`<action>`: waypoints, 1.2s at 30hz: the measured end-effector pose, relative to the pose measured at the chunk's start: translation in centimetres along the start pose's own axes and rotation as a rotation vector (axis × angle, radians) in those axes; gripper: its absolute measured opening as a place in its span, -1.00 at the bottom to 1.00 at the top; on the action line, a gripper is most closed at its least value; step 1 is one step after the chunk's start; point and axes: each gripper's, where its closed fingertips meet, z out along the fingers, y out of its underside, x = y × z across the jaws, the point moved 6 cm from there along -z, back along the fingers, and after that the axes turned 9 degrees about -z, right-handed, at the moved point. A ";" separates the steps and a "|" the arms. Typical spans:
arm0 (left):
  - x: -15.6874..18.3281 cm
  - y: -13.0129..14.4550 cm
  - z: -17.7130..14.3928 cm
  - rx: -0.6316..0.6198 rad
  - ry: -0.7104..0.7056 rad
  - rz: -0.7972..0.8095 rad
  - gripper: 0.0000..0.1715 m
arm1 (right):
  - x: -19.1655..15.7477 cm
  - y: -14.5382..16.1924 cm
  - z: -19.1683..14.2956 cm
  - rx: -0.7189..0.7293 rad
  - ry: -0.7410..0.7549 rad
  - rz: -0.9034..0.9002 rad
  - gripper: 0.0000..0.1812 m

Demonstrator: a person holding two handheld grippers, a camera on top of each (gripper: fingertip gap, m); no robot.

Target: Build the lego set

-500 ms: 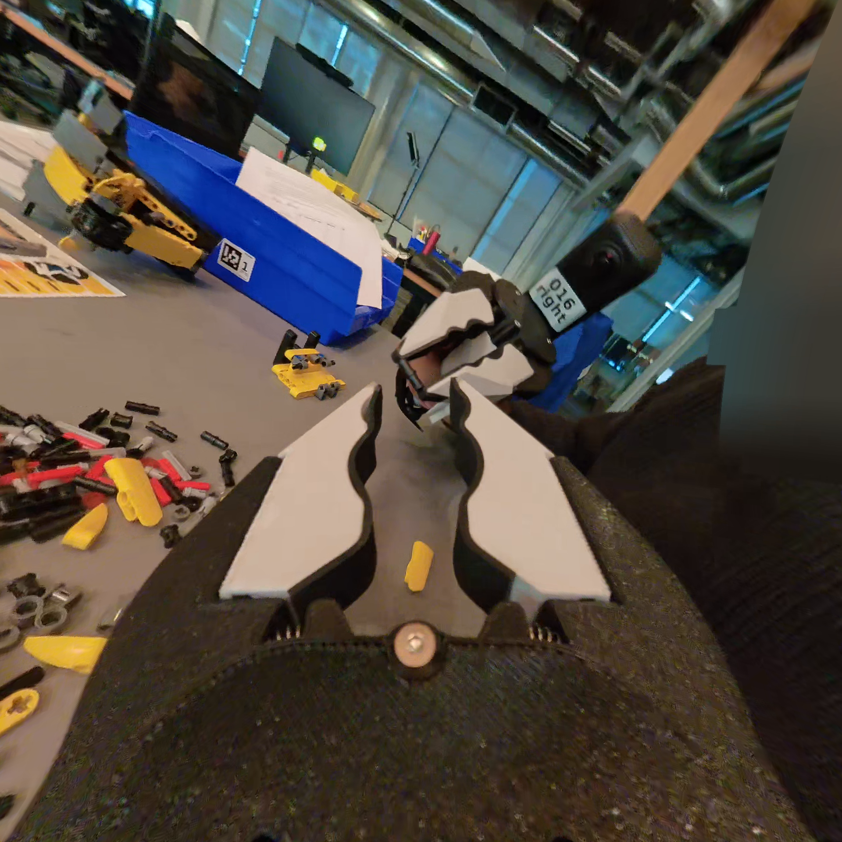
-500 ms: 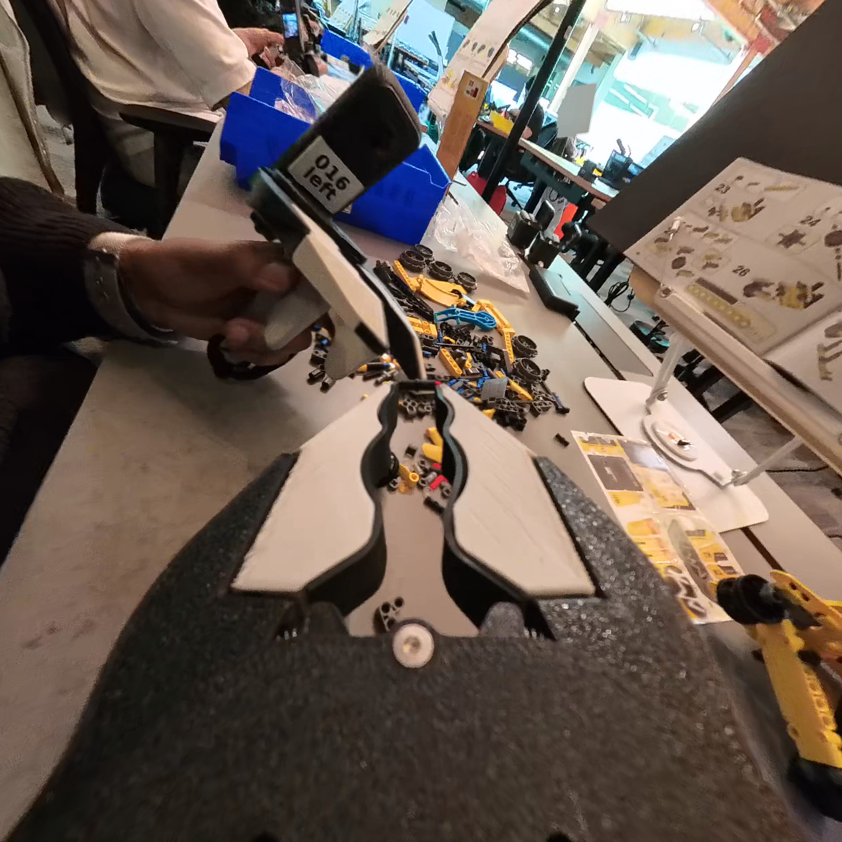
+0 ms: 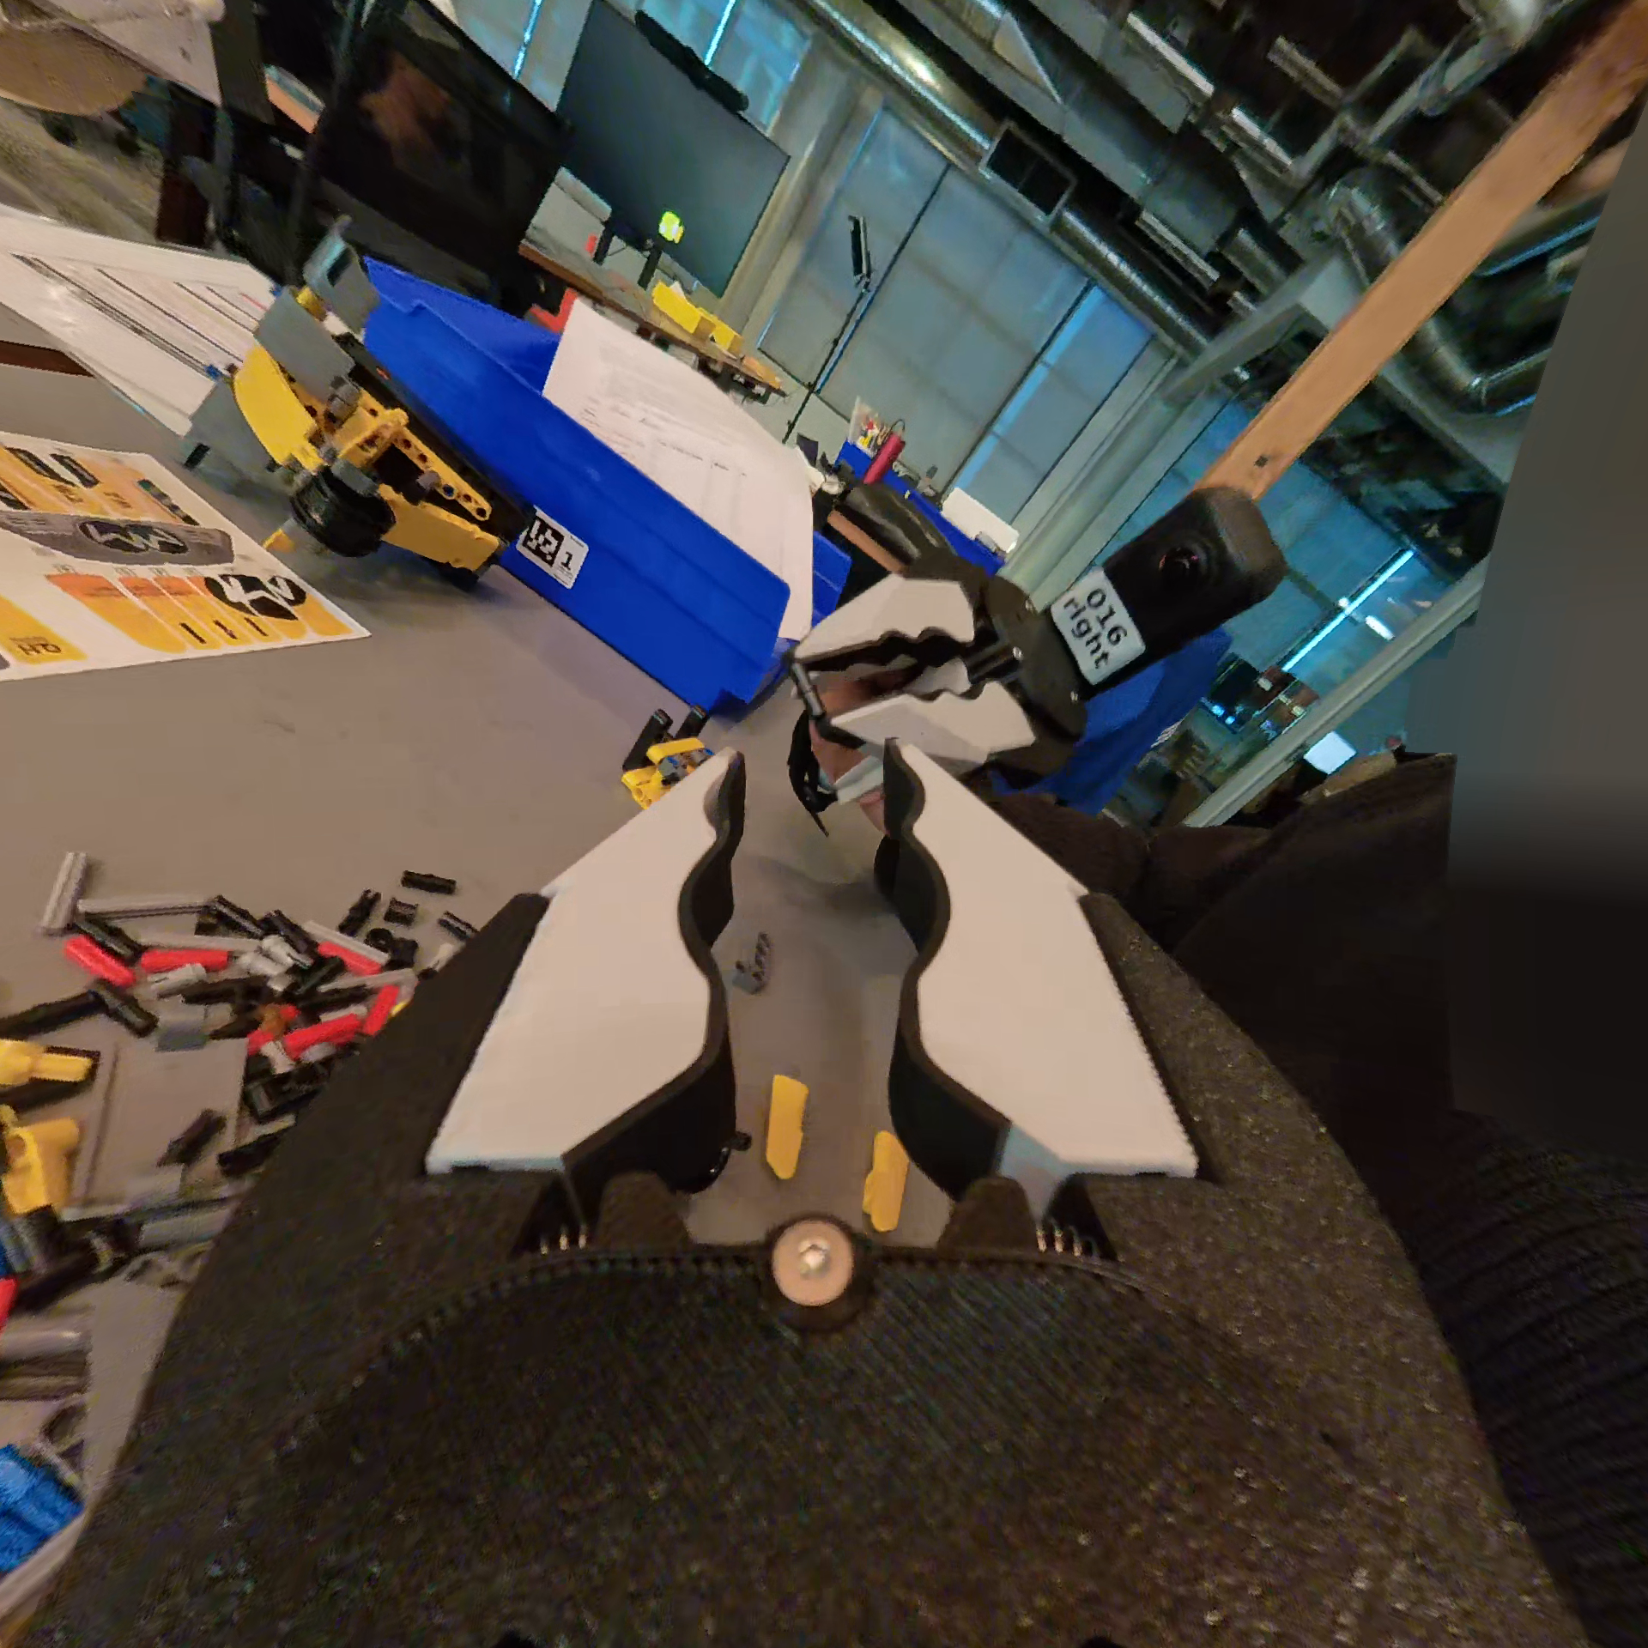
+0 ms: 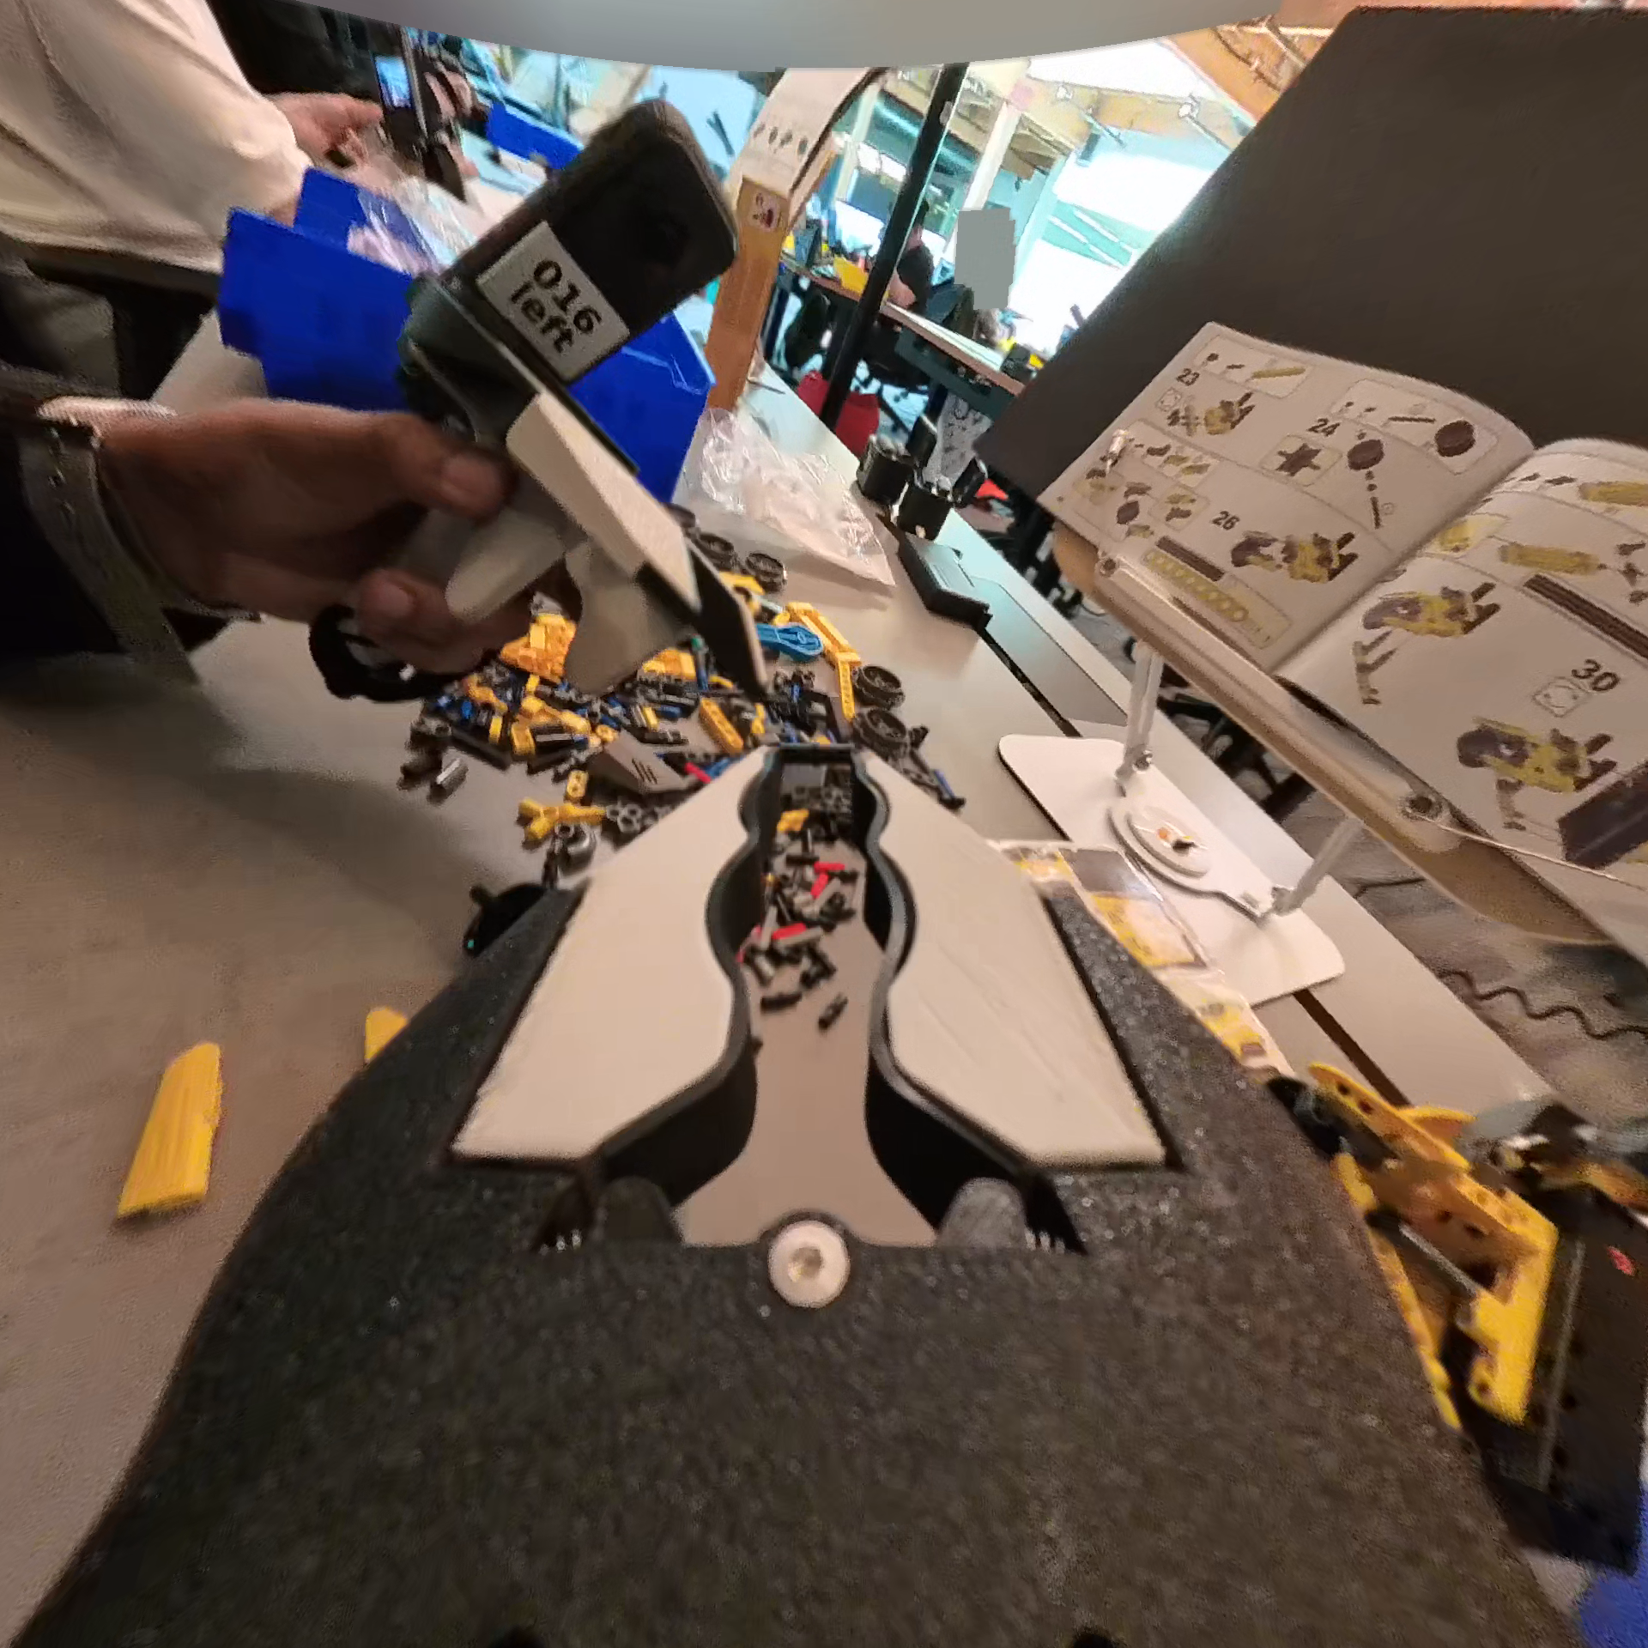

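Plainly, neither pair of tongs has anything in it. The left gripper (image 3: pixel 813 776) hangs above the grey table (image 3: pixel 357 758) with its fingers well apart and only bare tabletop in the gap. Seen through that gap, two small yellow pieces (image 3: pixel 786 1125) lie side by side near its base, with a tiny grey piece (image 3: pixel 753 968) farther out towards the tips. They are the closest things to it, and it touches none of them.

The right gripper (image 4: pixel 816 758) is open too, though less widely. Its tips point at a heap of loose building pieces (image 4: pixel 624 704) in black, yellow, red and blue. I see nothing pinched between them. Something very small at the tips would be hard to make out, since that view is a little blurred.

A hand (image 4: pixel 294 508) holds the left tool over the near edge of that heap. A small yellow sub-assembly (image 3: pixel 664 767) stands just beyond the left fingertips, before a blue bin (image 3: pixel 580 499). A half-built yellow model (image 3: pixel 374 473) sits beside the bin, next to a printed sheet (image 3: pixel 134 571). An open instruction booklet (image 4: pixel 1293 499) rests on a stand to the right.

As a judgement, the pieces in the heap are small, slick and tangled — a clean grip there would need one piece standing clear of its neighbours. The two yellow ones lie apart and look easier.
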 end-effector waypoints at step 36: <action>-2.9 1.4 0.2 -0.033 0.088 -0.204 -0.63 | -0.8 2.9 1.7 -0.021 -0.100 0.178 -0.84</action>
